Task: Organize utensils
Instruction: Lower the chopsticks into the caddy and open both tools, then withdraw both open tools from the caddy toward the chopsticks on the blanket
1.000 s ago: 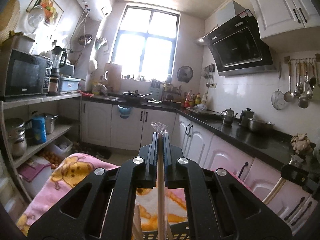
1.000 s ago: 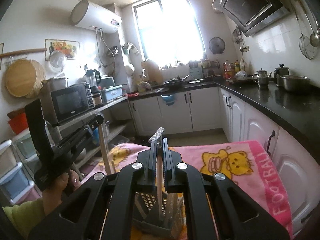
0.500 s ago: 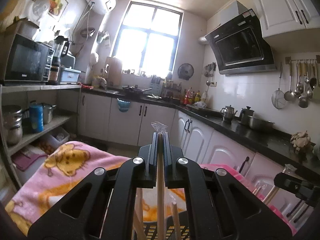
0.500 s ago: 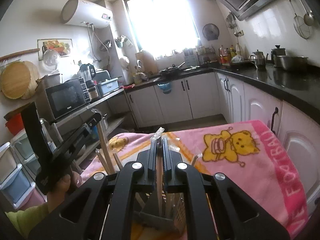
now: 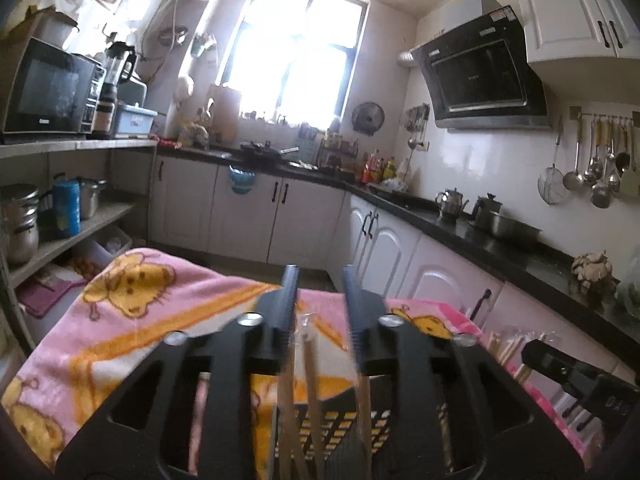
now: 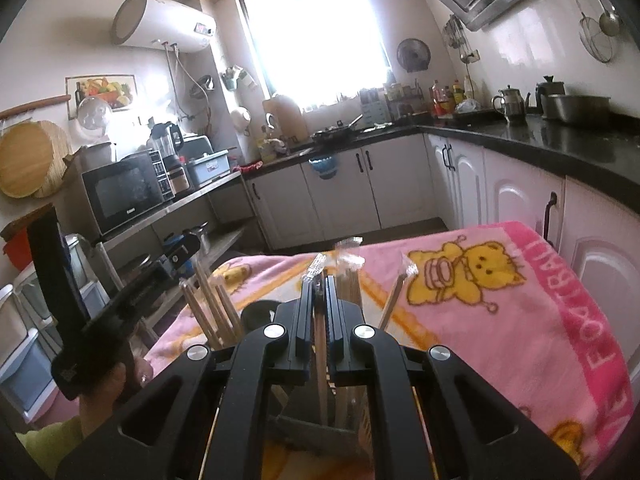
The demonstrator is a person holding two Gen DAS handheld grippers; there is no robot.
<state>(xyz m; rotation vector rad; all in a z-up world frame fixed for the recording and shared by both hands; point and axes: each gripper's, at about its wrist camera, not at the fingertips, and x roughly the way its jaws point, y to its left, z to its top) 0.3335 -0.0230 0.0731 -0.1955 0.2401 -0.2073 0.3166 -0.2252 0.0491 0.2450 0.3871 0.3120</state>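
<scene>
"FOOTBALL" on pink blanket [image 6: 592, 320]

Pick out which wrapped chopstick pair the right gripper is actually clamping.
It is the pair standing upright between the right gripper's shut jaws, wrapper tip poking above them. The other pairs stand loose in the dark basket, leaning outward, untouched.

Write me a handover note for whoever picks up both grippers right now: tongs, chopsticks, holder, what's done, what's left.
Left tongs: have just been opening; a wrapped chopstick stands loose between them, over the black holder.
Right tongs: shut on another wrapped chopstick, upright over the holder.
Holder sits on the pink blanket; several chopsticks already stand in it.
Left: release the right chopstick, lift both clear. I see no loose utensils elsewhere on the blanket.
</scene>
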